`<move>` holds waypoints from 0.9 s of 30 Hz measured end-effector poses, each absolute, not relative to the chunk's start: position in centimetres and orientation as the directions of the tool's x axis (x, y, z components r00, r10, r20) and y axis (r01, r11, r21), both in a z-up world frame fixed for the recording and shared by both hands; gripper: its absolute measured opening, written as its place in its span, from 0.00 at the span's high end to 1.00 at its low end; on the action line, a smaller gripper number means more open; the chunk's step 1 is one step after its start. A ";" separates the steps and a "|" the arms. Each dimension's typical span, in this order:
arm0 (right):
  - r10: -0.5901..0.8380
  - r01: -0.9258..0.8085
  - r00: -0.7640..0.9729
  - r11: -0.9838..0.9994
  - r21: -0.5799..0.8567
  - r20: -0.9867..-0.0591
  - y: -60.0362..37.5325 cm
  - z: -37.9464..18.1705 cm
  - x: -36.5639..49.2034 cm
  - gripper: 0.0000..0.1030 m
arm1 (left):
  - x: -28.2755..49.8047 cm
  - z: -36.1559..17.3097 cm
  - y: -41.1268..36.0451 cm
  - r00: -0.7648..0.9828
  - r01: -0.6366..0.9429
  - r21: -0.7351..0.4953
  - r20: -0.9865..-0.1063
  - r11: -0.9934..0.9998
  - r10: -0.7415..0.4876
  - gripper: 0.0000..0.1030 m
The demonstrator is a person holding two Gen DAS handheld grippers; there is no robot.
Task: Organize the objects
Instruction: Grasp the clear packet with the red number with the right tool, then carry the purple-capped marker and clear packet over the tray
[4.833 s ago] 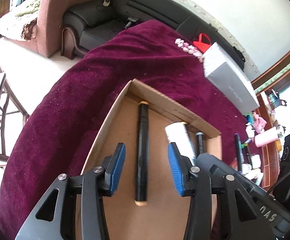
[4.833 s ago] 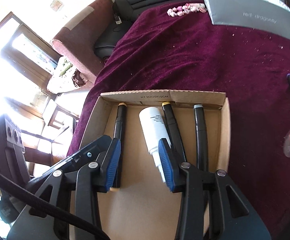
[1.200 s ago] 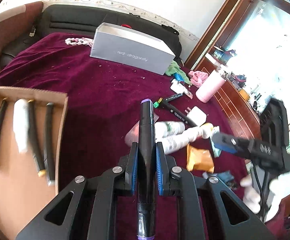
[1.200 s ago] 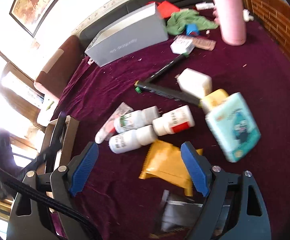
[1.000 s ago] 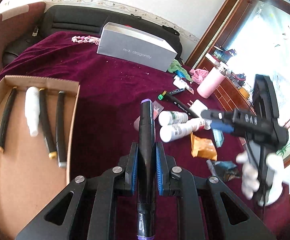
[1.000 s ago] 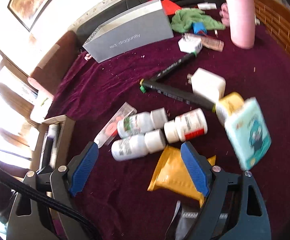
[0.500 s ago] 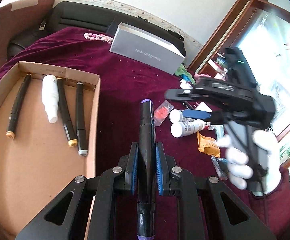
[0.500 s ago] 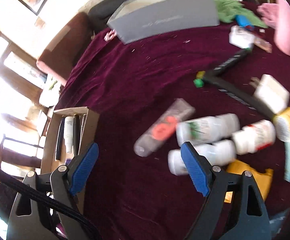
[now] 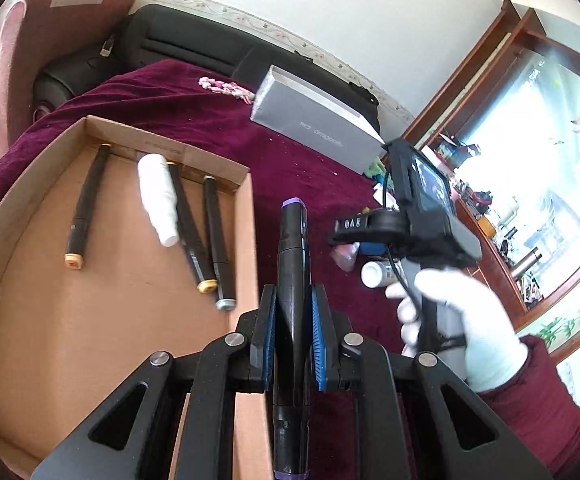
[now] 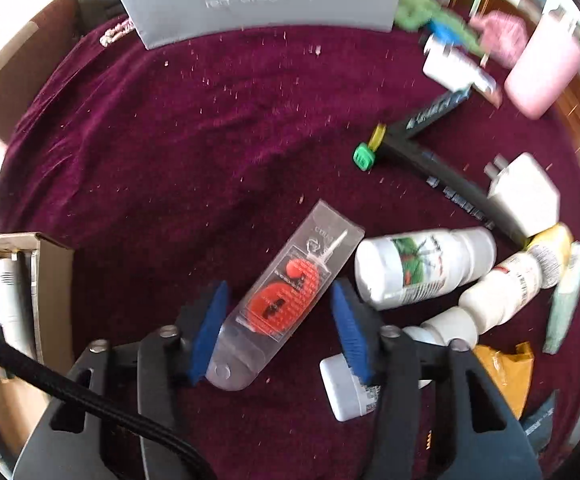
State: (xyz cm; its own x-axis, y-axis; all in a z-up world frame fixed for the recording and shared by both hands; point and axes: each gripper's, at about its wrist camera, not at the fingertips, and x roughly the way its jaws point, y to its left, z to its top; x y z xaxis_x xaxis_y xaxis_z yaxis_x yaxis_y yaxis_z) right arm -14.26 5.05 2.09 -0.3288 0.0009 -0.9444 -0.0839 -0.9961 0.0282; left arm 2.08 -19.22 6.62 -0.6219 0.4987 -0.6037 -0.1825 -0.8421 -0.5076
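The left gripper (image 9: pixel 293 338) is clamped tight on a black marker with a purple cap (image 9: pixel 292 280), which lies along the line of the fingers and juts out past the blue pads (image 9: pixel 317 344) at both ends. Just left of this gripper sits a shallow cardboard tray (image 9: pixel 245 208) on the maroon cloth (image 9: pixel 129 96); the gripper's left finger overlaps the tray's right wall. Ahead and left of it, inside the tray, three black markers (image 9: pixel 85 204) and a white bottle (image 9: pixel 157 196) lie side by side.

To its right, a white-gloved hand (image 9: pixel 456 316) grips the handle of the right gripper (image 10: pixel 279 312). That gripper's jaws are closing, still partly apart, with a clear packet holding an orange piece (image 10: pixel 285 292) lying slantwise between them on the cloth; its lower end meets the left pad (image 10: pixel 207 320), while the right pad stands clear of it. Just right of the right finger lie three white bottles (image 10: pixel 422 264), and a yellow pouch (image 10: pixel 506 368) is beyond them. Farther ahead and right lie two black markers (image 10: pixel 442 168), a white plug (image 10: pixel 526 196) and a pink cup (image 10: pixel 542 76). A grey box (image 10: pixel 261 4) stands straight ahead at the far edge.
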 end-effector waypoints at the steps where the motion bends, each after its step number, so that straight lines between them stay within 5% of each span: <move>1: 0.026 -0.073 -0.348 -0.997 0.000 -0.937 4.6 2.0 -13.9 0.67 | 2.1 6.6 -19.5 -0.626 -0.177 -0.509 -0.602 -0.842 0.496 0.87; 3: 0.022 -0.051 -0.374 -0.999 -0.003 -0.927 4.3 2.2 -13.3 0.75 | 2.4 6.7 -20.3 -0.635 -0.161 -0.510 -0.601 -0.845 0.485 0.87; 16: -0.318 0.011 -0.396 -0.940 0.341 -0.862 5.2 6.4 -8.6 0.75 | 3.4 8.4 -27.8 -0.698 -0.010 -0.450 -0.636 -0.893 0.328 0.87; 27: -0.550 0.228 -0.282 -0.835 0.501 -0.787 -5.3 8.2 -6.8 0.75 | -2.4 7.6 -31.4 -0.643 0.062 -0.299 -0.741 -0.952 0.191 0.87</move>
